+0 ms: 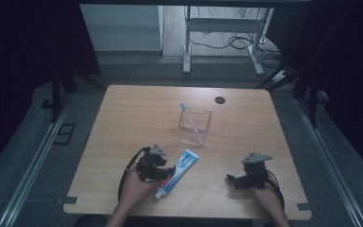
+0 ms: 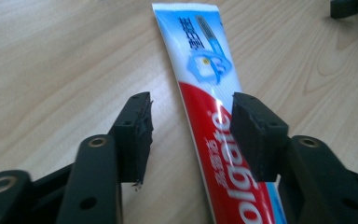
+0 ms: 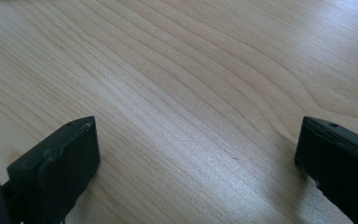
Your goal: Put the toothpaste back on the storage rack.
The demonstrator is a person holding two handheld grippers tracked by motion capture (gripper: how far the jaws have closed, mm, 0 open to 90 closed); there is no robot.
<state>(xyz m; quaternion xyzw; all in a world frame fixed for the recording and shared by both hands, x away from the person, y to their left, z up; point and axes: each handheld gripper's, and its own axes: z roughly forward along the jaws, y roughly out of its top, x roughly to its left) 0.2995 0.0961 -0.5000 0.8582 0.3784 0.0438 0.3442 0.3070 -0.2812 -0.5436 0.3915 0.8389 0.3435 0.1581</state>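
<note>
A red, white and blue toothpaste tube (image 1: 183, 164) lies flat on the wooden table (image 1: 123, 123), cap end toward the front edge. My left gripper (image 1: 166, 171) is low over its red part. In the left gripper view the tube (image 2: 205, 70) runs between the open jaws, close against the right-hand one, with bare wood beside the left-hand one; my left gripper (image 2: 191, 116) is not closed on it. My right gripper (image 1: 231, 178) rests at the front right, pointing left. Its jaws (image 3: 198, 135) stand wide open over bare wood.
A clear plastic holder (image 1: 207, 120) stands at the table's middle with a pale toothbrush (image 1: 189, 118) leaning inside it. A black round cable hole (image 1: 220, 100) sits near the far edge. A tip of the other gripper (image 2: 352, 7) shows at the top right of the left gripper view.
</note>
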